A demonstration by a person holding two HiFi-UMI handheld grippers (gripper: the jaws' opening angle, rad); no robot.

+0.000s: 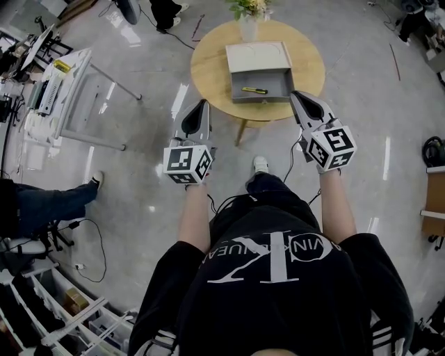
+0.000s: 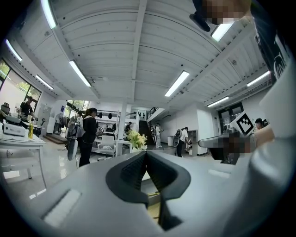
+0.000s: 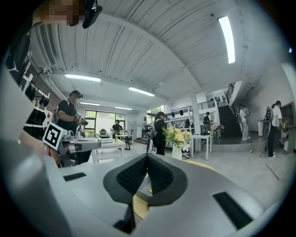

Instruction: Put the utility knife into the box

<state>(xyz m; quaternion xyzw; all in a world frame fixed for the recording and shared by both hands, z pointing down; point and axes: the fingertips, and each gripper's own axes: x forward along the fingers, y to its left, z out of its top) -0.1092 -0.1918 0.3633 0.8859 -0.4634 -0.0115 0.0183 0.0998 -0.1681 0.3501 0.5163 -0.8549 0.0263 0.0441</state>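
Note:
A yellow utility knife (image 1: 254, 90) lies inside an open grey box (image 1: 277, 81), whose pale lid (image 1: 257, 55) is folded back. The box stands on a round wooden table (image 1: 208, 69). My left gripper (image 1: 204, 103) hovers at the table's near left edge, jaws shut and empty. My right gripper (image 1: 295, 95) is just off the box's near right corner, also shut with nothing in it. Pressed-together fingertips show in the left gripper view (image 2: 146, 152) and the right gripper view (image 3: 147, 156), both aimed level across the room.
A vase of flowers (image 1: 248, 17) stands at the table's far edge, behind the box. A white metal rack (image 1: 69, 90) is on the floor to the left, and a seated person's leg (image 1: 49, 201) lies further left. Cables trail on the floor near my feet.

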